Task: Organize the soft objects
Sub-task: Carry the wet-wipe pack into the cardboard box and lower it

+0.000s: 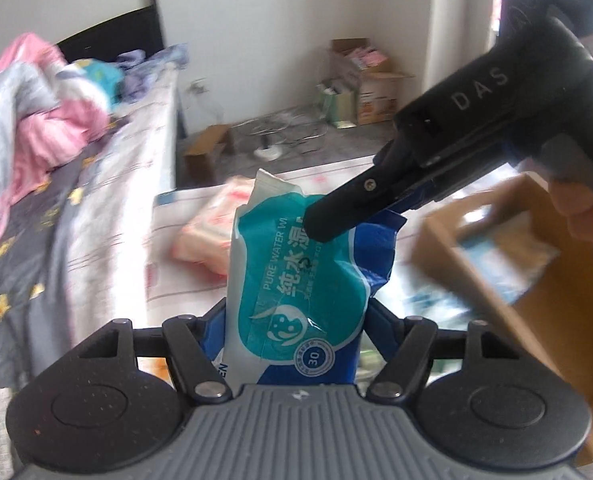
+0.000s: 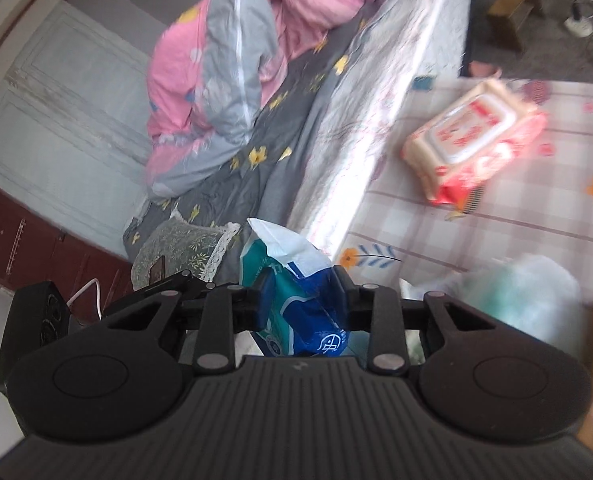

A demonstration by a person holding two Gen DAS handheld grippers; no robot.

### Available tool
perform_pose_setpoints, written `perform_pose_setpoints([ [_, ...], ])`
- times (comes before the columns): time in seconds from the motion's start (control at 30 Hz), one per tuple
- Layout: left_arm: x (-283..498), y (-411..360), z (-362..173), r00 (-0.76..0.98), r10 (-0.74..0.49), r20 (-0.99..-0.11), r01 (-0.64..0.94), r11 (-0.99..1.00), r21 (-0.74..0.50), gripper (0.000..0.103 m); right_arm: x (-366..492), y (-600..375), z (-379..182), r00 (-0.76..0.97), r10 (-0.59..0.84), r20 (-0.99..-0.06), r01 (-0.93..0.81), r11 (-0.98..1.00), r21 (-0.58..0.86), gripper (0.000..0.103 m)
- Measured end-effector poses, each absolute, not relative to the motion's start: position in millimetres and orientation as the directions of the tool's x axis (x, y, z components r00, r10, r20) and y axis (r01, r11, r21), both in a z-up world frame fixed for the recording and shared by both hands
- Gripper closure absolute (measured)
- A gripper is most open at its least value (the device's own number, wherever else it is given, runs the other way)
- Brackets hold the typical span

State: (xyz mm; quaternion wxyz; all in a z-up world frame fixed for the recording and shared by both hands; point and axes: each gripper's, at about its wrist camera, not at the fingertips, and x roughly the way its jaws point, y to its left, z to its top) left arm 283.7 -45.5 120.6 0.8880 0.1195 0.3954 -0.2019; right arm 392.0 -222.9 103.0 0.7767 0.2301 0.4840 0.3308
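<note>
You hold one wipes pack between both grippers, above the checked cloth. Your left gripper is clamped on the pack's lower end, blue pads against both sides. Your right gripper is clamped across the upper part; in the left wrist view its black finger lies over the pack's front, and in its own view the pack bunches between the pads.

Legible print on the pack: "PURE WATER W…", large Chinese characters reading "纯水" beside it, a smiling face logo, and a round badge marked "30". The pack is teal, blue and white, with a white crimped top seam. The body of your right gripper carries the letters "DAS".

A second pack, red and cream, lies on the cloth well apart from the held one; its label is too blurred to read. A cardboard box stands to the right with a light blue item inside, its print unreadable. A pink and grey quilt is heaped on the bed beside the cloth.
</note>
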Motion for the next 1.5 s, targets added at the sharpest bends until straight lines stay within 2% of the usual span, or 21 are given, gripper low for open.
perform_pose_setpoints([
  [0.17,259.7,-114.3,123.3,0.539,-0.373,-0.755,0.534,0.845,-0.036,0.032,341.3,-302.2,110.8,0.398,0.69,-0.605,-0.238,0.714,0.658,0.074],
  [0.37,232.7,-203.2,97.0,0.401,-0.473,-0.785,0.641,0.756,-0.128,0.032,277.9,-406.1,91.2,0.465,0.627,-0.625,-0.105,0.74,0.665,0.074],
  [0.53,216.6,-261.8,59.1,0.289,-0.481,-0.828,0.677,0.714,-0.179,0.031,241.2,-470.8,49.2,0.456,0.59,-0.667,0.016,0.743,0.669,0.075],
  [0.67,203.6,-287.1,41.0,0.295,-0.446,-0.845,0.699,0.703,-0.127,0.031,237.3,-500.7,-6.6,0.403,0.568,-0.718,0.104,0.751,0.652,0.071],
  [0.8,202.7,-281.9,41.8,0.288,-0.457,-0.842,0.691,0.708,-0.148,0.031,238.5,-514.8,-64.3,0.344,0.515,-0.785,0.191,0.78,0.595,0.071],
  [0.87,207.6,-272.3,47.4,0.31,-0.451,-0.837,0.683,0.718,-0.135,0.031,236.6,-519.9,-76.6,0.349,0.514,-0.784,0.212,0.772,0.6,0.07],
  [0.97,215.0,-254.9,57.8,0.337,-0.446,-0.829,0.658,0.741,-0.131,0.03,229.9,-520.0,-73.0,0.371,0.478,-0.796,0.207,0.793,0.573,0.068],
  [1.07,217.3,-230.2,65.5,0.369,-0.448,-0.815,0.627,0.767,-0.137,0.03,222.7,-513.0,-62.7,0.372,0.439,-0.818,0.195,0.825,0.531,0.056],
  [1.1,216.4,-221.4,67.7,0.379,-0.45,-0.808,0.618,0.774,-0.141,0.029,220.0,-509.8,-61.3,0.372,0.433,-0.821,0.19,0.83,0.524,0.054],
  [1.3,204.6,-167.6,72.9,0.43,-0.461,-0.776,0.543,0.819,-0.186,0.028,236.5,-478.1,-82.2,0.337,0.4,-0.852,0.199,0.854,0.48,0.055],
  [1.5,187.3,-131.2,67.6,0.471,-0.431,-0.77,0.487,0.854,-0.181,0.028,255.6,-437.0,-75.0,0.363,0.425,-0.829,0.072,0.875,0.479,0.055],
])
